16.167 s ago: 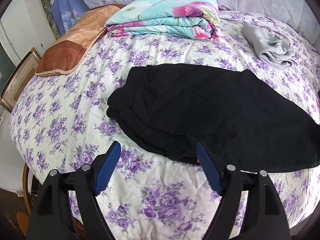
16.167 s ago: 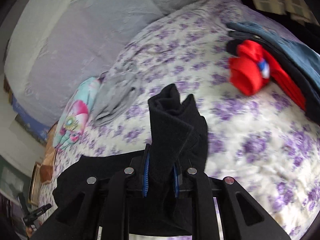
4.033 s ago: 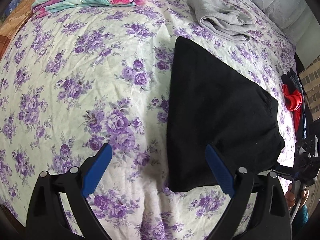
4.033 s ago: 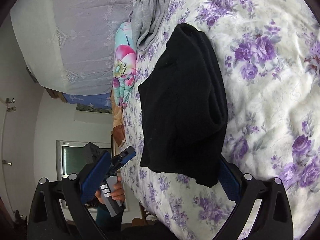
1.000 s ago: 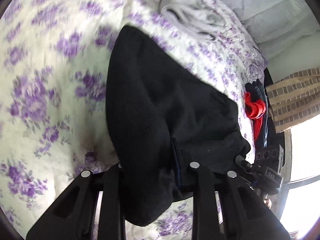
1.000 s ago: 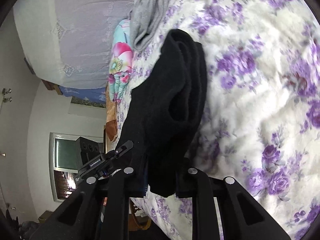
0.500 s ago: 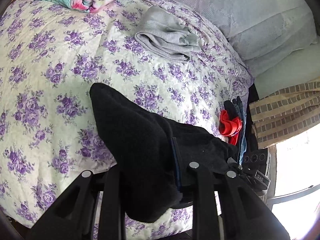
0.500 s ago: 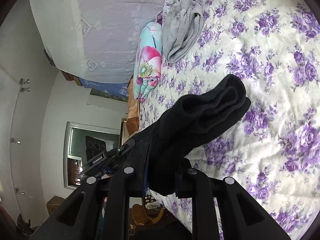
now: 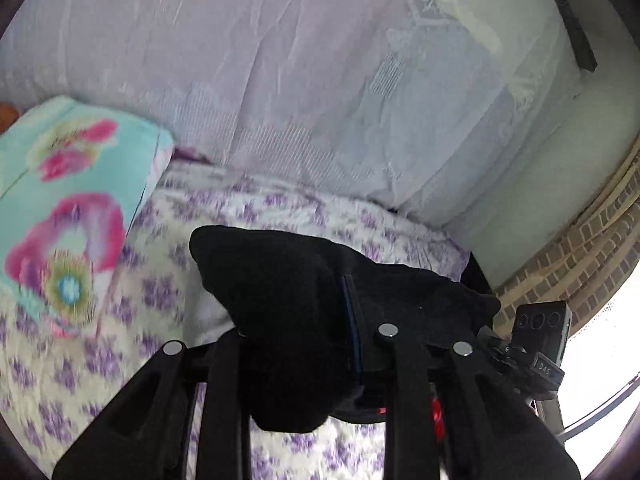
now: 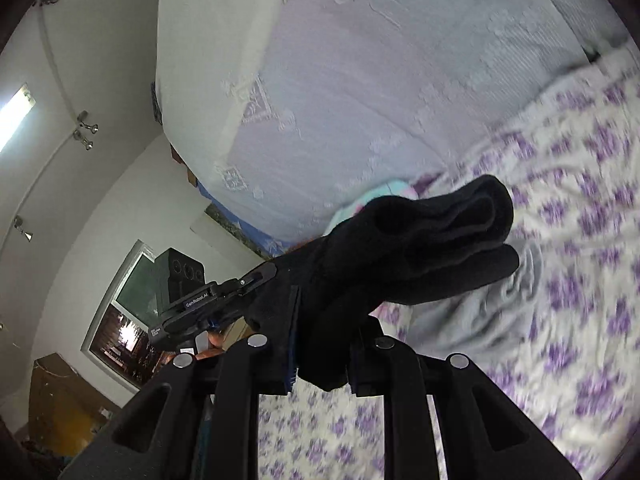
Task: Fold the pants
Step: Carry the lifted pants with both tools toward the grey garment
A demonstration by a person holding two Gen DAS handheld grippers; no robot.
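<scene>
The folded black pants (image 9: 280, 292) hang in the air above the bed, stretched between both grippers. My left gripper (image 9: 298, 344) is shut on one end of the bundle, whose thick fold bulges over the fingers and hides the pads. In the right wrist view the pants (image 10: 420, 248) stick out forward from my right gripper (image 10: 320, 344), which is shut on the other end. The other gripper's body shows at the far side of the cloth in each view. Both views are tilted and motion-blurred.
The bed's purple-flowered sheet (image 9: 60, 380) lies below. A folded turquoise floral quilt (image 9: 68, 208) sits at the left, and a lace-covered headboard (image 9: 300, 80) rises behind. Grey folded clothing (image 10: 472, 312) lies under the pants. A brick-patterned curtain (image 9: 592, 256) hangs at the right.
Both grippers have lifted the folded pants clear off the bed and carried them toward the headboard. Both views now look more level, at the headboard.
</scene>
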